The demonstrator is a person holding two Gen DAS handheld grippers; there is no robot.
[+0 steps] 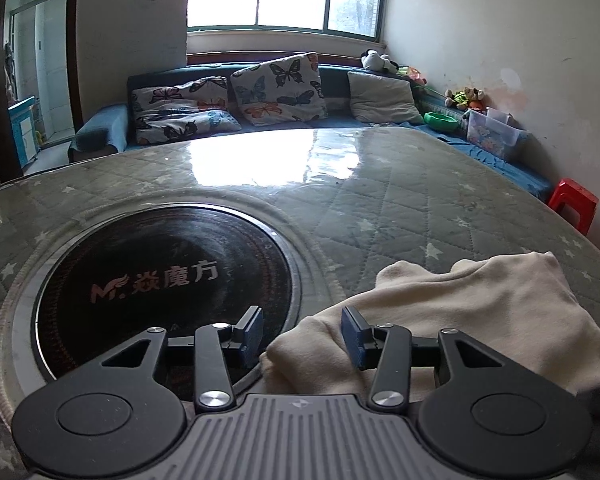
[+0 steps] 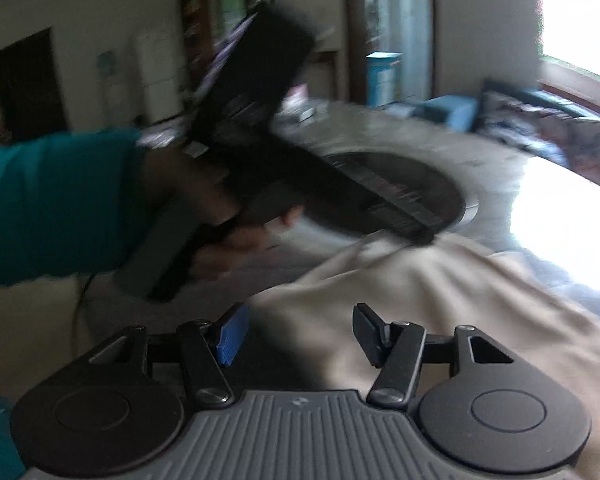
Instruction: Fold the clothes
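- Cream fleece, soft and thick-looking: the garment lay bunched on the quilted grey table cover, to the right of the round black cooktop set into the table.
- Left gripper hovered at the garment's near-left edge; the cloth spread away to the right and ahead of it, and a rolled fold of the hem sat in the gap between the jaws.
- Its jaws stood apart, blue pads not pressing on the cloth as far as could be seen; nothing pinched.
- Right gripper was likewise spread and held nothing; cream cloth lay under and beyond it, filling the right side of its blurred view.
- From the right wrist view, the person's left hand, in a teal sleeve, held the other gripper low over the garment's far-left edge beside the cooktop.
- Long axis of the garment appeared to run from near-left to far-right in the left view, with two rounded lobes at its far edge; which was sleeve or collar could not be told.
- Judged: both grippers were close to the cloth, the left one better lined up on an edge; the fold had not yet begun, and the next move seemed to be a pinch on that rolled hem.
- The thick pile might bunch, so that more than one layer is taken.
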